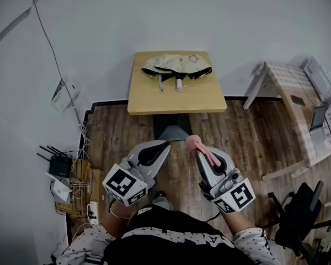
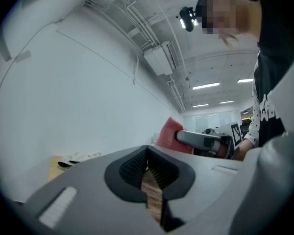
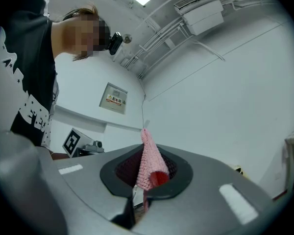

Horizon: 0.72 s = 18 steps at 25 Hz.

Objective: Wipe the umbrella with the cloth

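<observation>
A folded umbrella (image 1: 176, 66), cream on top with black edges and a white handle, lies on the far part of a small wooden table (image 1: 154, 98); in the left gripper view the umbrella (image 2: 74, 160) shows far off at the left. My right gripper (image 1: 200, 149) is shut on a pink knitted cloth (image 1: 201, 148), which sticks out past the jaws (image 3: 149, 165). My left gripper (image 1: 164, 146) is shut with nothing in it (image 2: 148, 173). Both grippers are held close to my body, over the wooden floor, well short of the table.
A router, a power strip and cables (image 1: 71, 184) lie on the floor at the left by the wall. A white shelf unit and a tiled board (image 1: 298, 98) stand at the right, with a black chair (image 1: 298, 214) near it. The table rests on a dark pedestal (image 1: 172, 127).
</observation>
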Motion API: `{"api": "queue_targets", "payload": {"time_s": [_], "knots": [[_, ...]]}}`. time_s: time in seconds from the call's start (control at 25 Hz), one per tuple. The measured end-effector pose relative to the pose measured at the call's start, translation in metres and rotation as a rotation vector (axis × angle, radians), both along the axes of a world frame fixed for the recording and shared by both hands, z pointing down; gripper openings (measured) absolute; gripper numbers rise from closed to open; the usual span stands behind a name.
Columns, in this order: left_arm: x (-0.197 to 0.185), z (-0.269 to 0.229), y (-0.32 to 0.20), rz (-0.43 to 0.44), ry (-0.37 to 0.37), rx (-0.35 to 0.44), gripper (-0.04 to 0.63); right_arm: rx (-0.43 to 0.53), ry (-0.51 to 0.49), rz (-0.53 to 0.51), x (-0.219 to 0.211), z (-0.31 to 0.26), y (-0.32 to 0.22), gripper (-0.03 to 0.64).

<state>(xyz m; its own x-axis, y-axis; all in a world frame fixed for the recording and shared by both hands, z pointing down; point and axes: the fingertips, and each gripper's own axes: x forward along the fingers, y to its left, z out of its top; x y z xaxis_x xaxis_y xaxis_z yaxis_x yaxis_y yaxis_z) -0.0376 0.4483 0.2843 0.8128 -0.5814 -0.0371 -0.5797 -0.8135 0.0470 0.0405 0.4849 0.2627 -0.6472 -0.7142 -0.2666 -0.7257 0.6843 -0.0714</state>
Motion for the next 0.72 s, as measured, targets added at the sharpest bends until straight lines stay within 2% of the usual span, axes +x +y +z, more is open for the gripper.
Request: {"api": "queue_targets", "payload": {"time_s": [0.44,0.72], "knots": [[-0.055,0.013,-0.096,-0.011,0.000,-0.016,-0.006,0.007,0.035,-0.039,-0.063,0.007,-0.104,0.028],[-0.056,0.023,-0.138,0.004,-0.008,-0.028,-0.006,0.004,0.076,-0.009,-0.059,0.009,-0.146,0.029]]}}
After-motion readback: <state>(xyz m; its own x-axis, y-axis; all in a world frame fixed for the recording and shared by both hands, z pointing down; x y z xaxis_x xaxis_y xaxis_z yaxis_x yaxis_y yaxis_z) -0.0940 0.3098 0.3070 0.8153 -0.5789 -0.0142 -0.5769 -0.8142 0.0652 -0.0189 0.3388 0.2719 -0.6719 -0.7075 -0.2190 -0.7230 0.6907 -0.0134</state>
